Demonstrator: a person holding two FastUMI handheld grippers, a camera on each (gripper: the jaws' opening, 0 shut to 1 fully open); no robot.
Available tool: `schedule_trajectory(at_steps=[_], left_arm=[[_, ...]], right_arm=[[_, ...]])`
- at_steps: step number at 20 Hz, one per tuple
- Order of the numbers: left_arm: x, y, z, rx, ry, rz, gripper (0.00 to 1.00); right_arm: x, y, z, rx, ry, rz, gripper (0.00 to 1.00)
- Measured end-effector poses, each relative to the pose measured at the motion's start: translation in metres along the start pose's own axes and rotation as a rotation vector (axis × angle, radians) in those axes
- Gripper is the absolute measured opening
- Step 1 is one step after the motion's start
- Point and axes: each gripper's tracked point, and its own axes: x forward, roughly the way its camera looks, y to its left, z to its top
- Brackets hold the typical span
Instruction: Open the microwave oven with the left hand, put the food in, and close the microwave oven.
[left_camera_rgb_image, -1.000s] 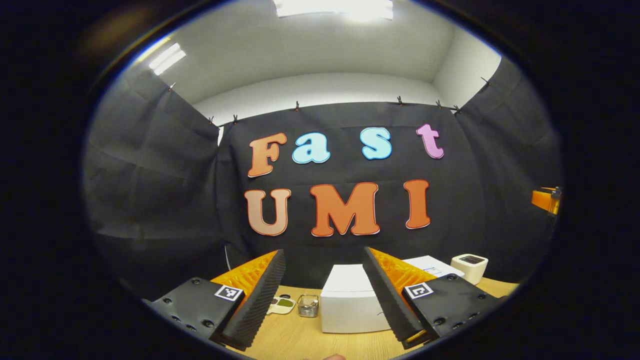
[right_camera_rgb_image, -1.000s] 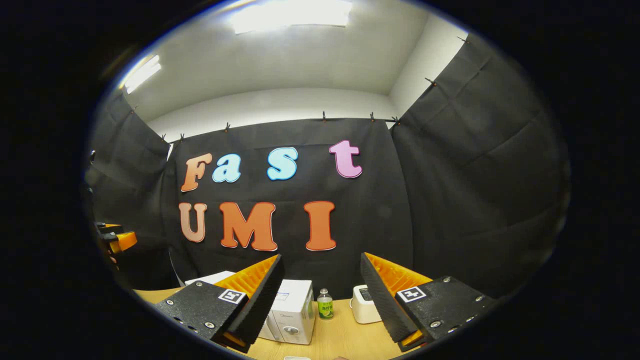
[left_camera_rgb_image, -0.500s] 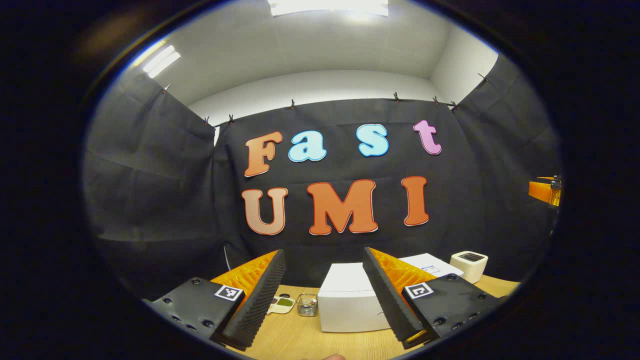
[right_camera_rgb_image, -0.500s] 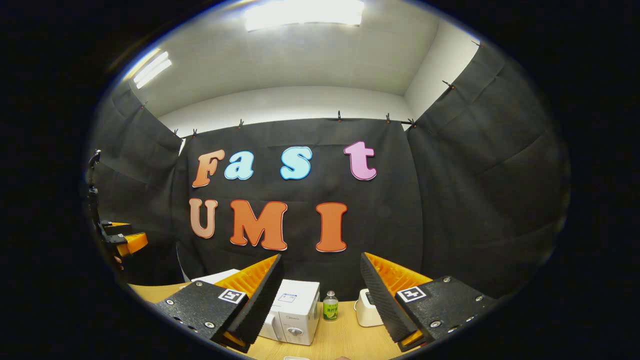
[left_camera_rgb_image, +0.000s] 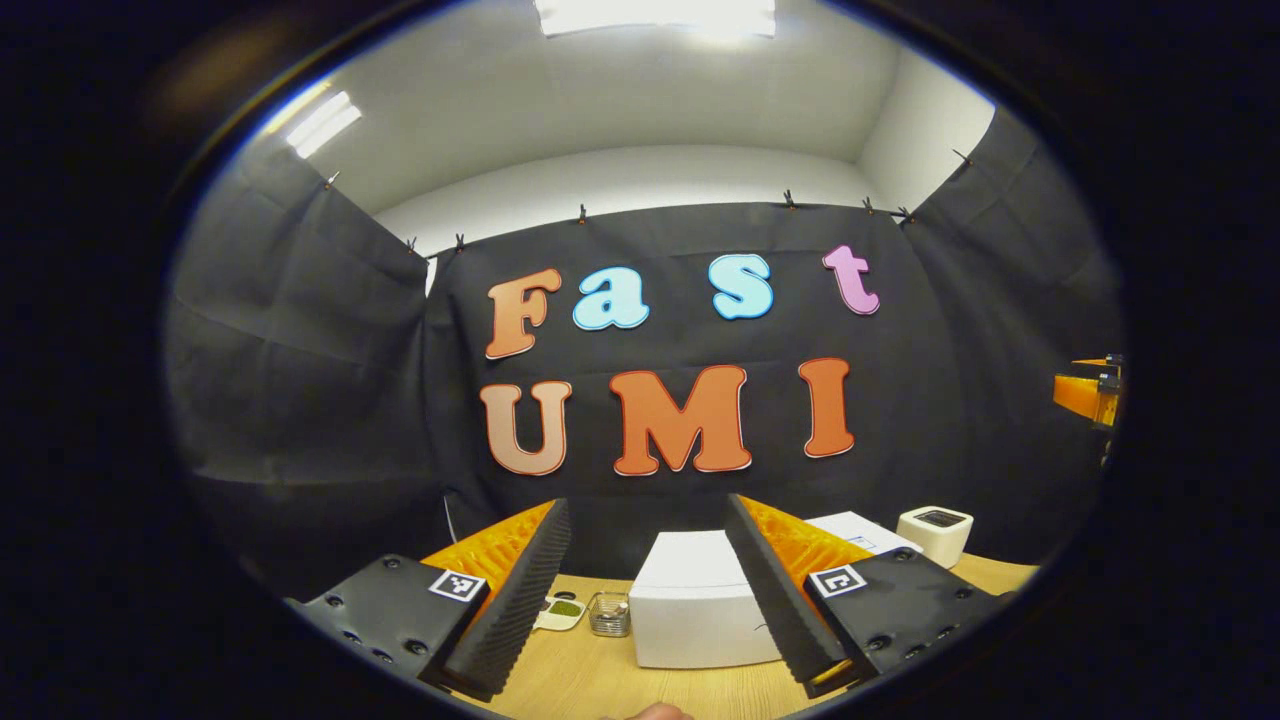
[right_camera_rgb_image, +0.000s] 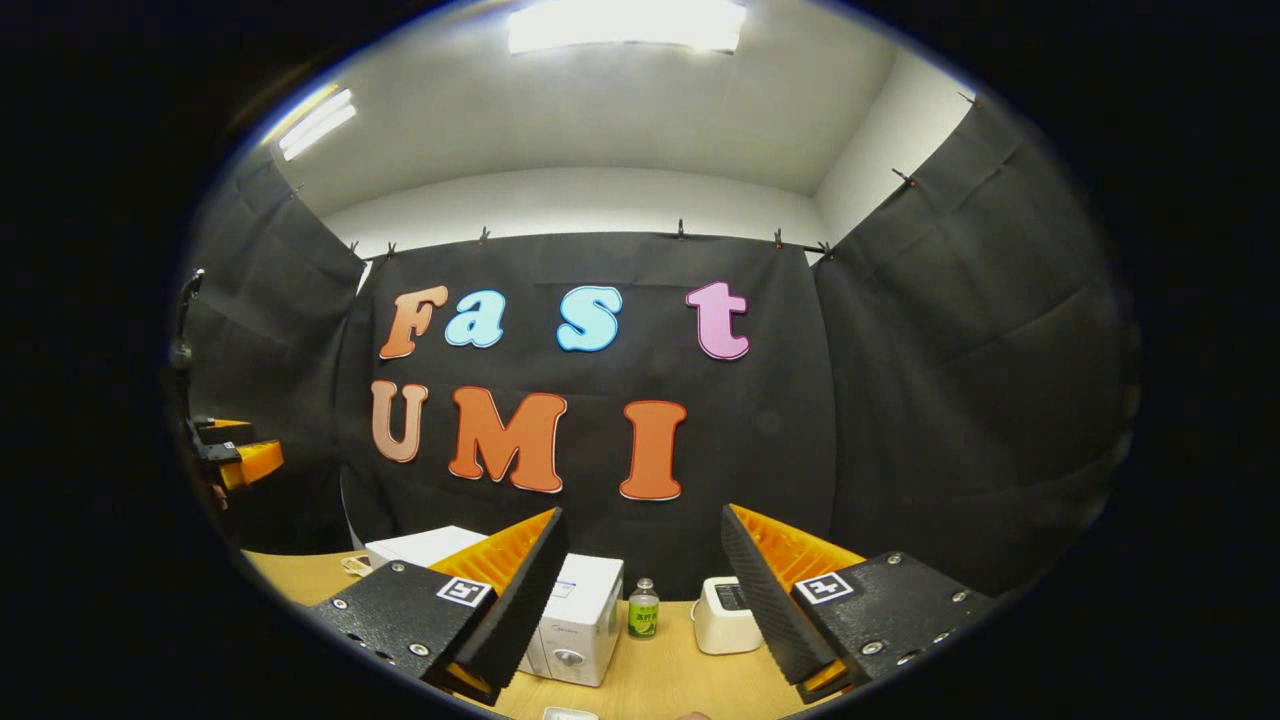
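Left gripper view, left to right. The left hand-held gripper (left_camera_rgb_image: 650, 600) is raised above the bench (left_camera_rgb_image: 580, 680), its fingers spread wide apart with nothing between them. Past the left finger, a small white dish (left_camera_rgb_image: 562, 610) with green contents lies on the bench, and a small clear container (left_camera_rgb_image: 609, 614) stands just beside it. The microwave oven (left_camera_rgb_image: 695, 612) stands to the right of the container, seen between the two fingers from its plain white side; its door cannot be made out from this angle. A flat white box (left_camera_rgb_image: 850, 528) lies behind the right finger, and a small white appliance (left_camera_rgb_image: 934, 532) with a dark top stands near it. The other gripper shows at the far right edge.

Right gripper view, left to right. The other gripper shows at the far left edge. A flat white box (right_camera_rgb_image: 420, 545) lies on the bench (right_camera_rgb_image: 660, 680). The right hand-held gripper (right_camera_rgb_image: 645, 600) has its fingers spread wide apart, holding nothing. The microwave oven (right_camera_rgb_image: 580, 625) stands partly behind the left finger, its control dials facing the camera and its door closed. A small green-labelled bottle (right_camera_rgb_image: 643, 610) stands upright just beside it. A white appliance (right_camera_rgb_image: 722, 618) stands to the right of the bottle, partly behind the right finger.
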Motion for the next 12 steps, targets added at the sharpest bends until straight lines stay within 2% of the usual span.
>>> schedule_trajectory(at_steps=[1, 4, 5, 12], left_arm=[[-0.0006, -0.0003, 0.0, 0.001, 0.001, 0.0, 0.96], [-0.0033, -0.0014, 0.0002, 0.005, -0.001, 0.001, 0.96], [-0.0041, -0.0029, 0.0006, 0.004, -0.003, -0.003, 1.0], [-0.0057, -0.0093, -0.0031, -0.01, -0.005, -0.011, 0.96]], right_arm=[[-0.0001, 0.0007, 0.0012, -0.003, -0.003, 0.0, 0.95], [-0.0037, 0.003, 0.0037, 0.002, -0.01, 0.009, 0.94], [-0.0043, 0.0038, 0.0039, 0.003, -0.013, 0.01, 0.95], [-0.0072, -0.0018, -0.0046, 0.005, 0.004, -0.001, 0.94]])
